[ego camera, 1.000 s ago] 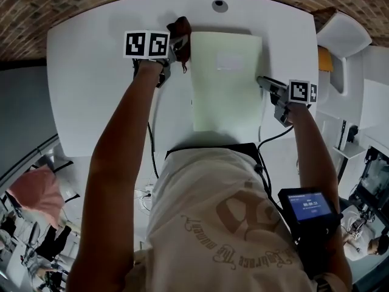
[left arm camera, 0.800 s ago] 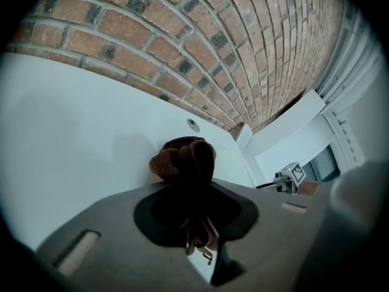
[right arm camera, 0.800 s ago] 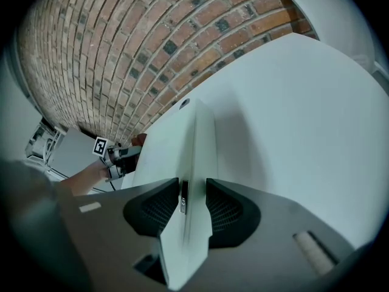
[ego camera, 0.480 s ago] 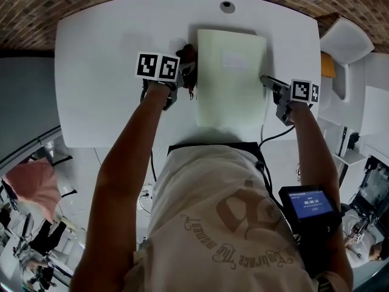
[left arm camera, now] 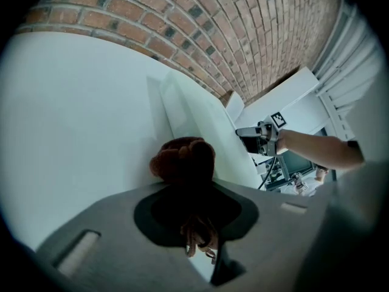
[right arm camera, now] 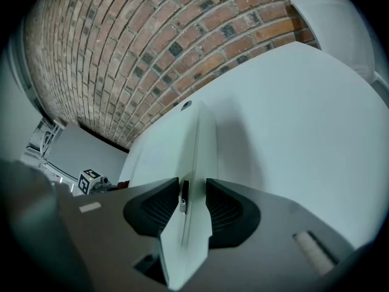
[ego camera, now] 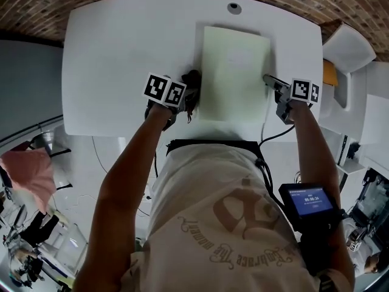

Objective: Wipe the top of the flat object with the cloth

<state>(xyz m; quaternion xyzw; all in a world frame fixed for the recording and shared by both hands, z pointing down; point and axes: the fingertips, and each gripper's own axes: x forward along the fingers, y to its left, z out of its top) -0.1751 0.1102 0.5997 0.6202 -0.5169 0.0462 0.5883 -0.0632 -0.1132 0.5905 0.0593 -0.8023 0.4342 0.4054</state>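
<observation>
1. Left tool (ego camera: 187,95): shifted from the flat object's (ego camera: 234,72) upper-left corner down along its left edge, toward the frame's middle.
2. Cloth (ego camera: 192,79): carried along in that tool's jaws, now beside the lower left edge.

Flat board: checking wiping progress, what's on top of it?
The flat board is bare on top; the left gripper holds the brown cloth at its left edge. The right gripper covers part of its right edge.

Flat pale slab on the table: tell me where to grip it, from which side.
Grip the flat slab midway along its right long edge, coming from the right, jaws straddling that thin edge. It lies low on the table, so probably only edges offer a bite; the right hand-held gripper clamps there, clear of the cloth at the left edge.
</observation>
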